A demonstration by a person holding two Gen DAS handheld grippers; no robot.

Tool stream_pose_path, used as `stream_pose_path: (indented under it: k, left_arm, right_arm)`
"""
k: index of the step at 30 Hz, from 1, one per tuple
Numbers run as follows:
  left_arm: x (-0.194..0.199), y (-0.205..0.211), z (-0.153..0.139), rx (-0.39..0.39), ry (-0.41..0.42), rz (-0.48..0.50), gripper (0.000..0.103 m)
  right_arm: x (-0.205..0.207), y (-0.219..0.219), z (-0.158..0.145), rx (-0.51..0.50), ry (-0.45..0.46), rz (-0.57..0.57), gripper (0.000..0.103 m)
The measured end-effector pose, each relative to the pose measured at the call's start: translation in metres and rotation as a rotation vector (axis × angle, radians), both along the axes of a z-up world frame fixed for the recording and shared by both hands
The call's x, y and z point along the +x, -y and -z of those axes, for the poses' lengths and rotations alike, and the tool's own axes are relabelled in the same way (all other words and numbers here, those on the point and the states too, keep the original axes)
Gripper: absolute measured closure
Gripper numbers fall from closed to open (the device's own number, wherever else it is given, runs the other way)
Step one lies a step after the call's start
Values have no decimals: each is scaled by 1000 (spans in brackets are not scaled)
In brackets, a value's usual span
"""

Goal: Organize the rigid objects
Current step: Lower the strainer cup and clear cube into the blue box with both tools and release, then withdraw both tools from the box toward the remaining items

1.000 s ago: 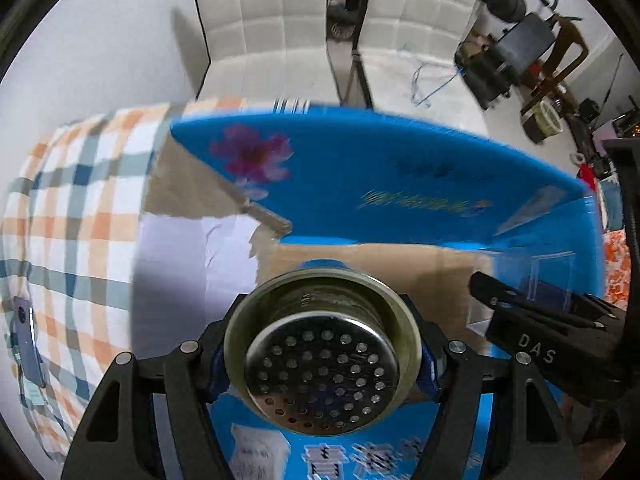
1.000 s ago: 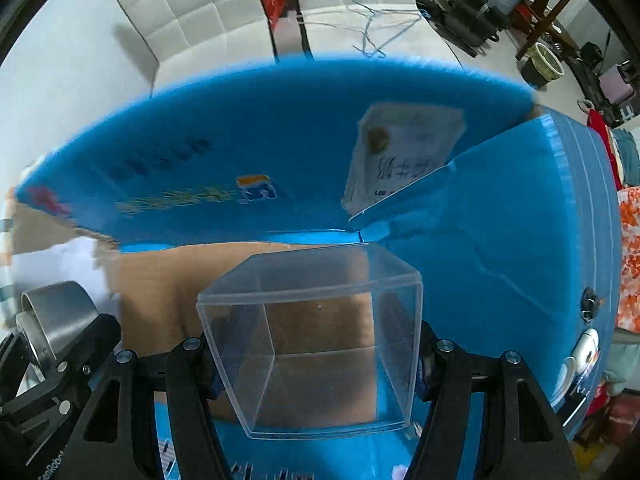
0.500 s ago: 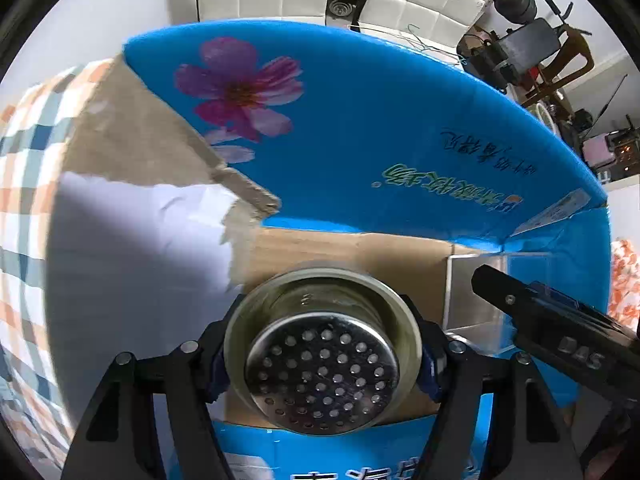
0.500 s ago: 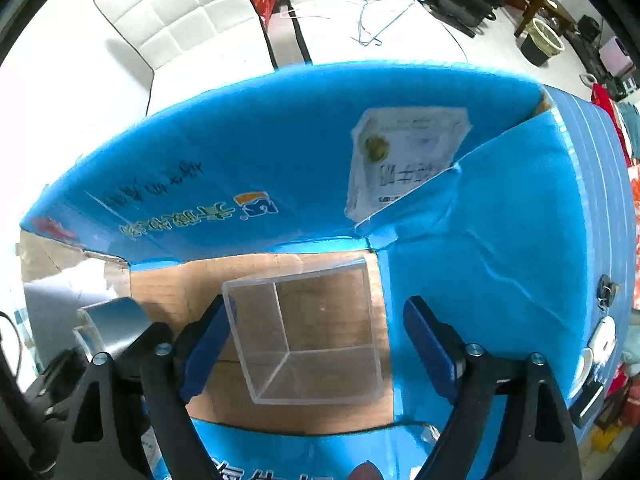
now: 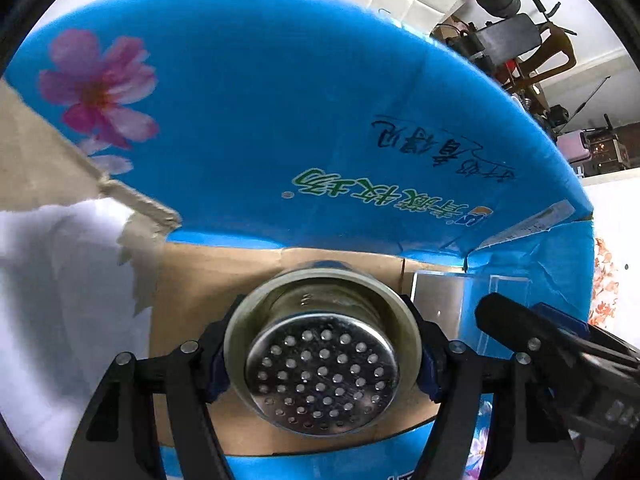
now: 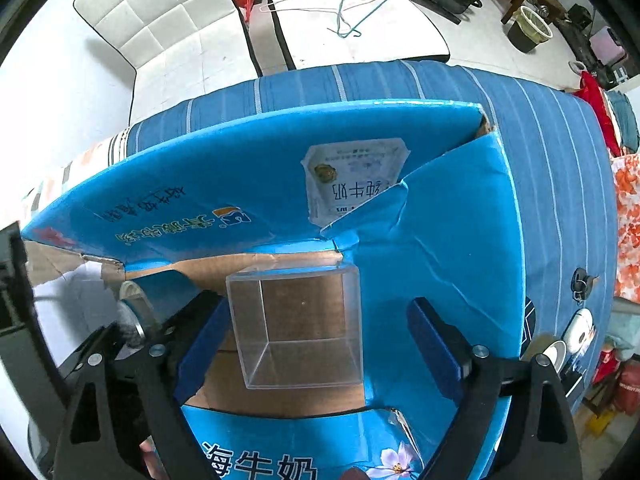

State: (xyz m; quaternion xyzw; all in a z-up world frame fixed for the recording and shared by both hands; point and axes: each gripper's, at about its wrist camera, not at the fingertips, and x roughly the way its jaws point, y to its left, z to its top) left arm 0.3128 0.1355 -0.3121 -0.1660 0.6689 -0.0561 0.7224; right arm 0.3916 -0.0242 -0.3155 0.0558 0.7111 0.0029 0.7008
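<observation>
My left gripper [image 5: 322,354] is shut on a round steel strainer cup [image 5: 322,364] with a perforated bottom, held low inside the open blue cardboard box [image 5: 280,128]. My right gripper [image 6: 316,336] is open above the same box [image 6: 452,240]; its fingers stand apart from a clear plastic cube box [image 6: 298,328] that rests on the brown box floor at the right corner. The clear cube also shows in the left wrist view [image 5: 444,308], right of the strainer. The strainer's rim shows at the left of the right wrist view [image 6: 134,308].
The blue box has tall flaps, one torn at the left [image 5: 132,208]. It sits on a blue striped cloth [image 6: 560,168]. White padded chairs [image 6: 192,28] stand behind. Small items [image 6: 576,332] lie at the right table edge.
My right gripper has opened and let go of the clear cube, then drawn back upward. My left gripper has carried the strainer deeper into the box.
</observation>
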Motion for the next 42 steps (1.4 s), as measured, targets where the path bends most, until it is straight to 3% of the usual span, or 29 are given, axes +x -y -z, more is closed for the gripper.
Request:
stream_pose_path:
  k: [6, 9, 10, 15, 22, 27, 32, 37, 42]
  left_arm:
    - [0, 3, -2, 12, -3, -4, 33]
    - [1, 4, -7, 36, -28, -5, 25]
    - [-1, 4, -10, 54, -32, -6, 18]
    - [-18, 1, -42, 171, 7, 22, 0]
    - [-65, -5, -91, 298, 117, 49, 0]
    - [-88, -27, -104, 292, 145, -12, 0]
    - [-84, -5, -138, 341, 224, -45, 0]
    - [-112, 8, -181, 426, 315, -49, 0]
    - [-140, 14, -216, 446, 378, -71, 0]
  right_arm:
    - [-8, 2, -6, 17, 6, -9, 10]
    - [-13, 5, -12, 15, 13, -17, 9]
    - [-15, 5, -15, 7, 22, -27, 9]
    - [-34, 10, -35, -2, 63, -50, 6]
    - [-76, 22, -69, 57, 100, -50, 6]
    - [-109, 19, -94, 31, 146, -109, 6]
    - [-146, 13, -126, 5, 211, -163, 6]
    - [-182, 15, -168, 10, 283, -183, 6]
    - [-214, 20, -205, 2, 349, -212, 6]
